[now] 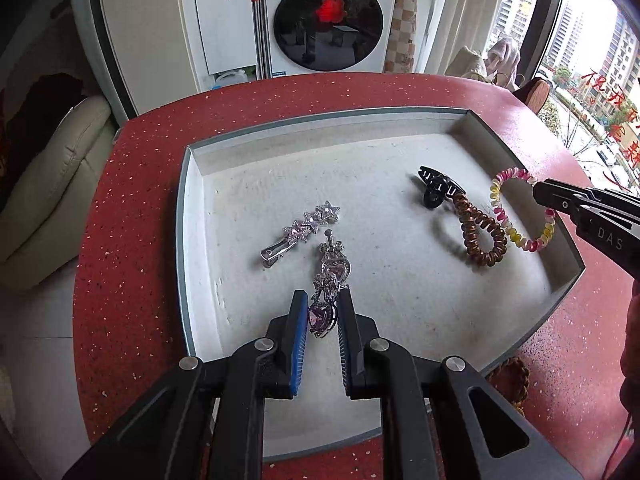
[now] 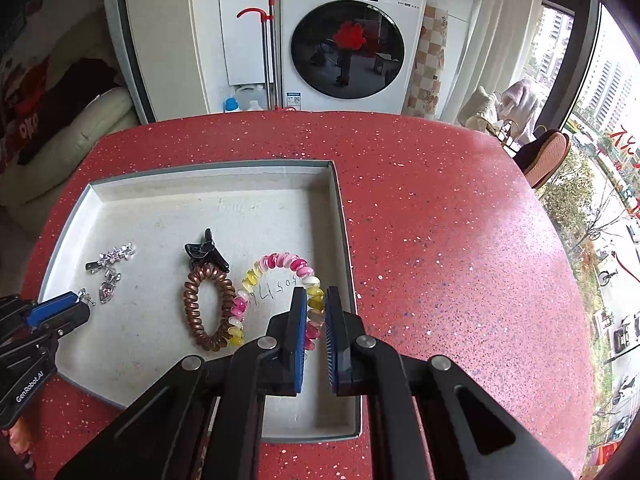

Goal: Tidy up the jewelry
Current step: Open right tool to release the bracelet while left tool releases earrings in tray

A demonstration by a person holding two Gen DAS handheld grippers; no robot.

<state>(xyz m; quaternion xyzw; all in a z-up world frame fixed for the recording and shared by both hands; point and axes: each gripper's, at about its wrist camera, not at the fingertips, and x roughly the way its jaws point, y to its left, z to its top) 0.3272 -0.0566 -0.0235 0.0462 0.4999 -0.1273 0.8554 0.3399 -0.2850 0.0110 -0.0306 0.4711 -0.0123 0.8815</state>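
A shallow white tray (image 1: 192,208) (image 2: 340,216) on a red table holds the jewelry. My left gripper (image 1: 323,300) is shut on a silver brooch with purple heart stones (image 1: 326,304), which also shows in the right wrist view (image 2: 107,290). A star hair clip (image 1: 300,232) (image 2: 112,258) lies just beyond it. My right gripper (image 2: 316,300) (image 1: 538,192) is shut on a pink-and-yellow spiral hair tie (image 2: 280,268) (image 1: 516,216) at the tray's right side. A brown spiral hair tie (image 2: 208,308) (image 1: 480,236) and a black claw clip (image 2: 206,254) (image 1: 438,188) lie beside it.
The red speckled table (image 2: 440,240) extends right of the tray. A brown beaded bracelet (image 1: 514,380) lies on the table by the tray's near right corner. A washing machine (image 2: 352,40) stands behind the table, a window at right.
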